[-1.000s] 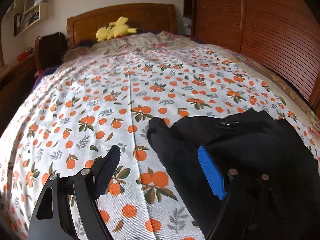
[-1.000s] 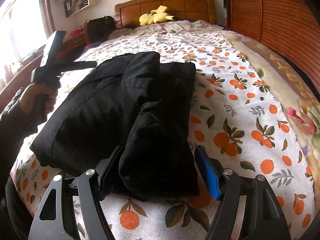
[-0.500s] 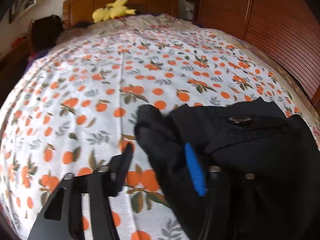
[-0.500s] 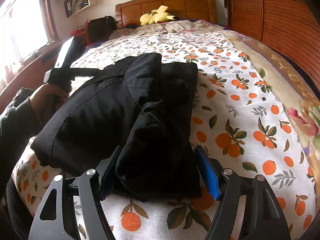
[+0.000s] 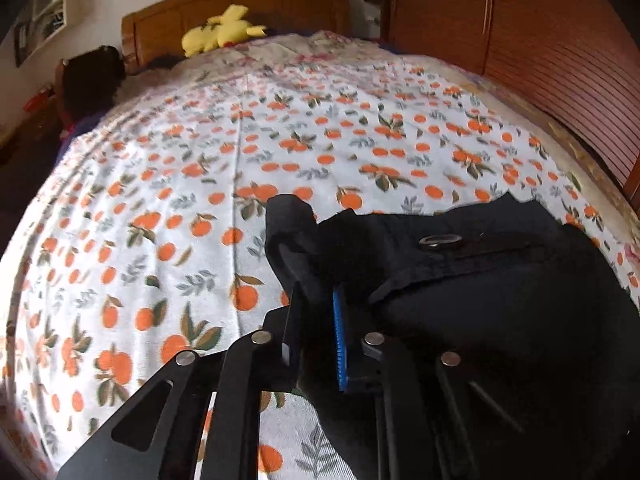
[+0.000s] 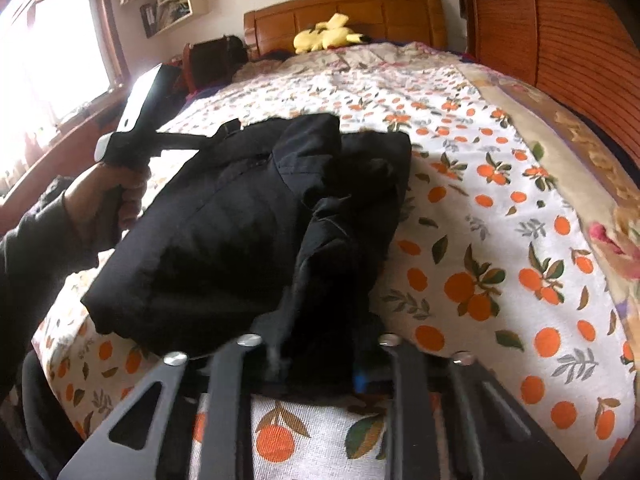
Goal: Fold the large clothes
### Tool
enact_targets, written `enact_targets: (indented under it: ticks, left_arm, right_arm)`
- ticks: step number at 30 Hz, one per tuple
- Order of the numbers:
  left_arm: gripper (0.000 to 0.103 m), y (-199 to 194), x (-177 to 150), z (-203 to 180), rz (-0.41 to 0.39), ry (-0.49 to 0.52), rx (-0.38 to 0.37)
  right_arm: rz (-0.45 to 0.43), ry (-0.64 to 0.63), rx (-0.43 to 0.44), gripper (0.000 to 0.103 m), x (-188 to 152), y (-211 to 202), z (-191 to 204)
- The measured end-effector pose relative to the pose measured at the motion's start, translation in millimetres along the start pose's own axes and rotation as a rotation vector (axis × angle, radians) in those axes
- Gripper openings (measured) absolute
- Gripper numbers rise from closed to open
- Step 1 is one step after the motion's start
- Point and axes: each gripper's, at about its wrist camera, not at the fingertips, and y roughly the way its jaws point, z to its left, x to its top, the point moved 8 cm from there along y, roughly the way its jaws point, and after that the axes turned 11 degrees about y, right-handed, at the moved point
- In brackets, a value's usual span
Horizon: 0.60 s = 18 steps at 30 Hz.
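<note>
Left wrist view. Item: black trousers [image 5: 500, 300], part-folded, lying on the near end of the bed [image 5: 180, 208], on an orange-print sheet [image 5: 120, 260]. A metal waist button [image 5: 440, 240] shows on the top layer, with a belt loop or waistband corner [image 5: 288, 232] sticking up at the near left edge.

Left tool [image 5: 316, 332]: jaws closing, black fabric of that waistband corner between the pads and already pinched.

Right wrist view, same item [image 6: 240, 232]: bundled in thick layers, a folded leg section ridged along the middle. Right tool [image 6: 316, 356]: jaws closing on the near hem edge, fabric bunched between them; pads mostly hidden by cloth. The person's hand [image 6: 116, 196] grips the left tool's handle at the far left corner.

Handling, judged: soft, limp, moderately heavy woven cloth; not fragile, not slippery, but layers may slide apart. Best held at seamed edges such as waistband and hem, catching all layers. A thin pinch risks dropping the lower layers when lifted.

Background: yellow plush toy [image 6: 324, 36] by the wooden headboard [image 6: 360, 12].
</note>
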Motion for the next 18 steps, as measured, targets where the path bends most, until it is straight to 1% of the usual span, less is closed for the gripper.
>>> enact_targets:
  ticks: [1,3,6,10,14,18]
  left_arm:
    - [0.013,-6.1,2.3,0.7,-0.010,0.000,0.010]
    - [0.012,-20.0,6.0,1.6,-0.031,0.000,0.020]
    - [0.012,-49.4,14.4,1.9,-0.075,-0.004,0.034]
    - [0.012,-81.0,21.5,-4.5,-0.114,0.009,0.051]
    - [0.011,-106.2,24.9,-16.1,-0.139,0.023,0.055]
    - [0.011,-123.8,28.2,-37.0,-0.152,0.045,0.047]
  right_arm:
    - [-0.010,0.006,0.013,0.011,2.5,-3.8,-0.4]
    - [-0.029,0.011,0.017,0.009,5.7,-10.4,-0.8]
    - [-0.054,0.000,0.008,0.008,7.9,-18.6,1.1]
    - [-0.079,-0.003,0.011,0.008,8.2,-29.3,1.4]
    - [-0.117,0.005,0.018,0.007,10.1,-48.4,-2.2]
    - [-0.158,-0.024,-0.003,0.007,14.7,-71.9,-5.8]
